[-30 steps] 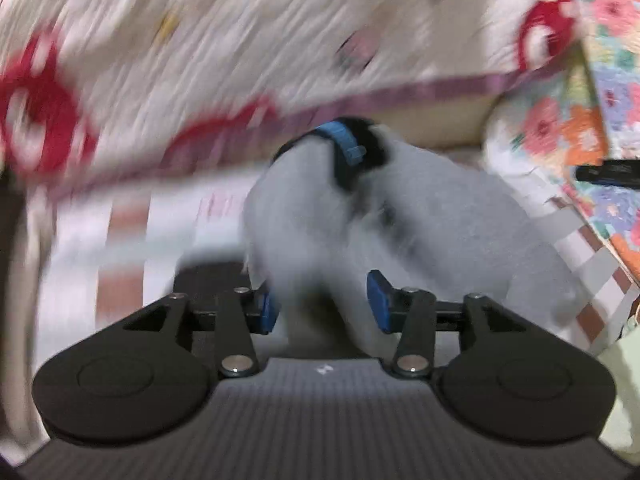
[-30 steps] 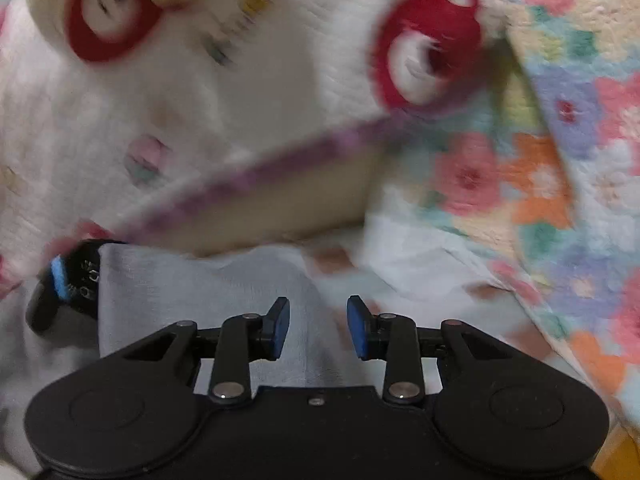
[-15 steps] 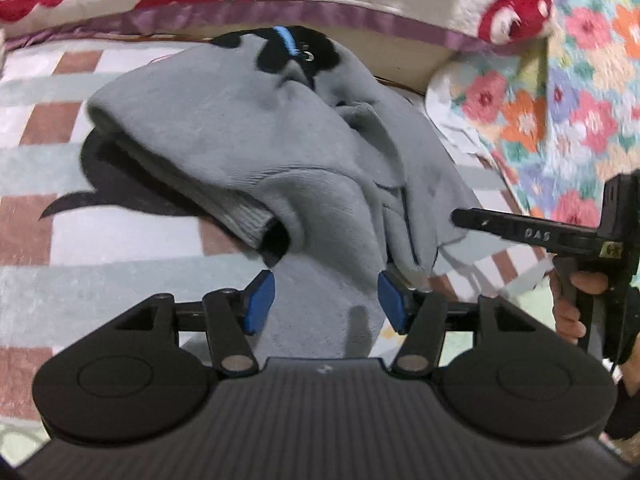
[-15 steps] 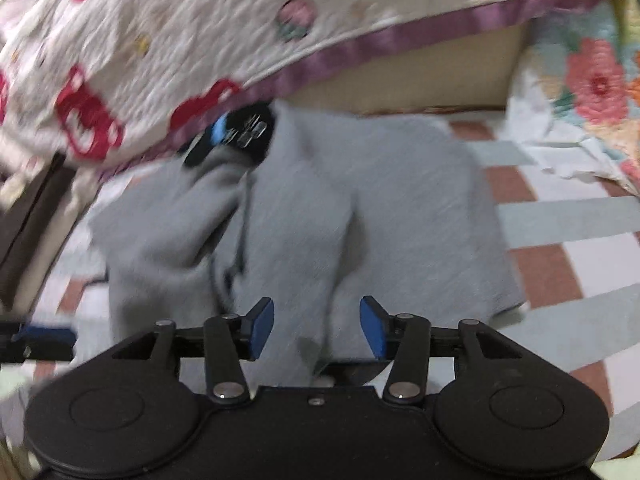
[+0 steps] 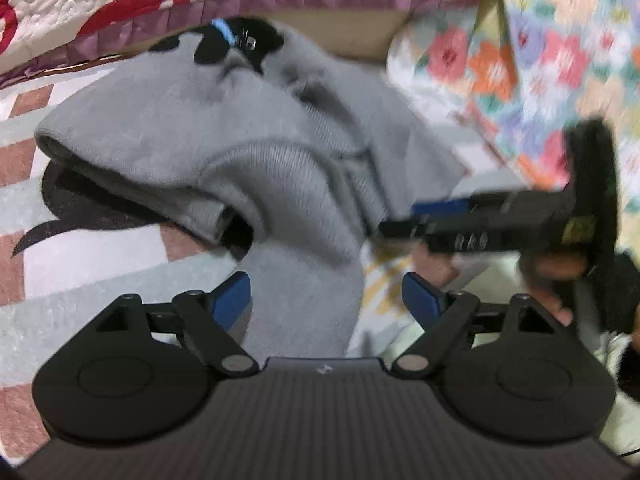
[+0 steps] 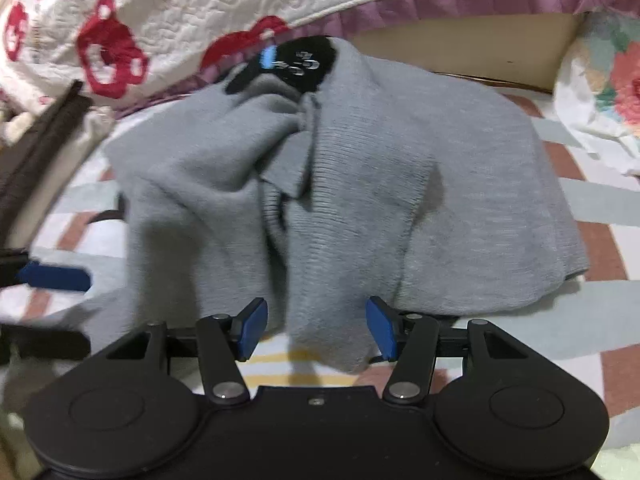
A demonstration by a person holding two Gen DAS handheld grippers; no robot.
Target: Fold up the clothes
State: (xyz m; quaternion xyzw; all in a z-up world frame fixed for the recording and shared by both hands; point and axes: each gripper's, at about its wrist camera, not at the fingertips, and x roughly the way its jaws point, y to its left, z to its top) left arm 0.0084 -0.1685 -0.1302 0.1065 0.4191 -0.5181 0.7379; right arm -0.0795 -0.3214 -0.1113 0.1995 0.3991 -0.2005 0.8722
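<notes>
Both sets of fingers are spread wide and hold nothing. In the left wrist view, the left gripper (image 5: 326,300) has a hanging fold of the grey knit sweater (image 5: 240,140) lying between its blue pads, apart from both. To the right of those fingers, blurred, the right gripper (image 5: 436,216) reaches in sideways, held by a hand (image 5: 556,268). In the right wrist view, the right gripper (image 6: 318,328) likewise straddles a drooping fold of the sweater (image 6: 360,184), which lies crumpled on the striped rug (image 6: 580,328) ahead of the fingers. Beyond the sweater sits its black collar patch (image 6: 296,64), then the quilt (image 6: 160,12) with red motifs and purple border.
</notes>
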